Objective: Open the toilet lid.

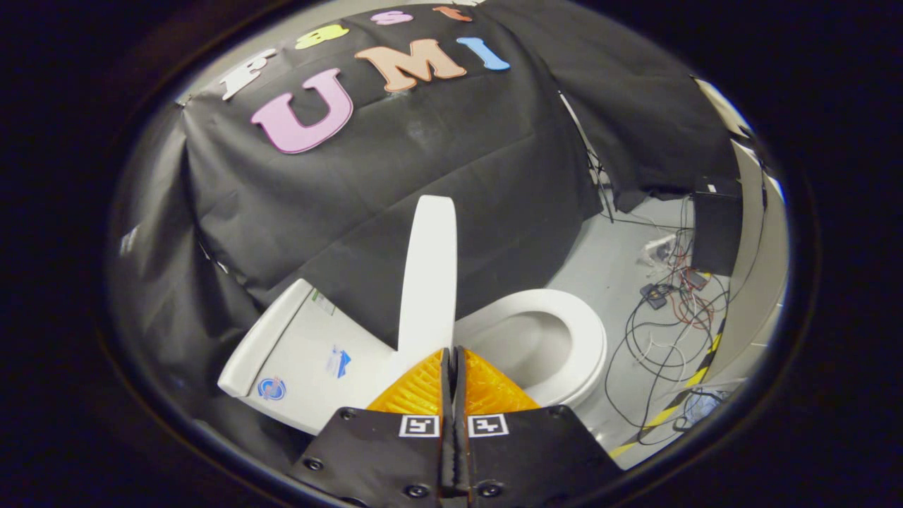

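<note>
In the gripper view the white toilet lid (428, 271) stands raised on edge, just ahead of the tool (451, 356), whose fingers are pressed together on nothing. The seat (578, 339) and bowl lie uncovered beside it, the tank (303, 360) on the other side

Tongs (451, 353) apparently closed, fingers together.

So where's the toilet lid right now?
The toilet lid stands raised just ahead of the closed gripper, between the tank and the seat.
</note>
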Tool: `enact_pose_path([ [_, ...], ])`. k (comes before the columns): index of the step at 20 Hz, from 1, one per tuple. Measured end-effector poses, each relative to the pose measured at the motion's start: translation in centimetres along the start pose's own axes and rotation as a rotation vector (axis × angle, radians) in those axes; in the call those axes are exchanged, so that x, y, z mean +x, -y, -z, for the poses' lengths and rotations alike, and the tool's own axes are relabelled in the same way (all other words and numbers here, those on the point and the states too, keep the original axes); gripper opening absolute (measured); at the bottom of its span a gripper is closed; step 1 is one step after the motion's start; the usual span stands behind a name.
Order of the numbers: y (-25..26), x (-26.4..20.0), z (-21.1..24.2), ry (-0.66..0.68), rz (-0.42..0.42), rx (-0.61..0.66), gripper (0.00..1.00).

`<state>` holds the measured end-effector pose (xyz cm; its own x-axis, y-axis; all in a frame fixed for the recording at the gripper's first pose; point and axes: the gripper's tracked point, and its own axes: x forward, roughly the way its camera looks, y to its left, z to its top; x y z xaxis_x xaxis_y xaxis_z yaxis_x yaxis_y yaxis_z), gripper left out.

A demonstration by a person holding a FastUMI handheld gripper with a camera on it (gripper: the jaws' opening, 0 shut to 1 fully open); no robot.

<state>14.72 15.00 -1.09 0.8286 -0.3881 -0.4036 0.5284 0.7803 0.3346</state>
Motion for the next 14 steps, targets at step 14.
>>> enact_pose_path([
  [14, -6.3, -1.1, -0.8, 0.056, -0.079, -0.153, 0.01],
])
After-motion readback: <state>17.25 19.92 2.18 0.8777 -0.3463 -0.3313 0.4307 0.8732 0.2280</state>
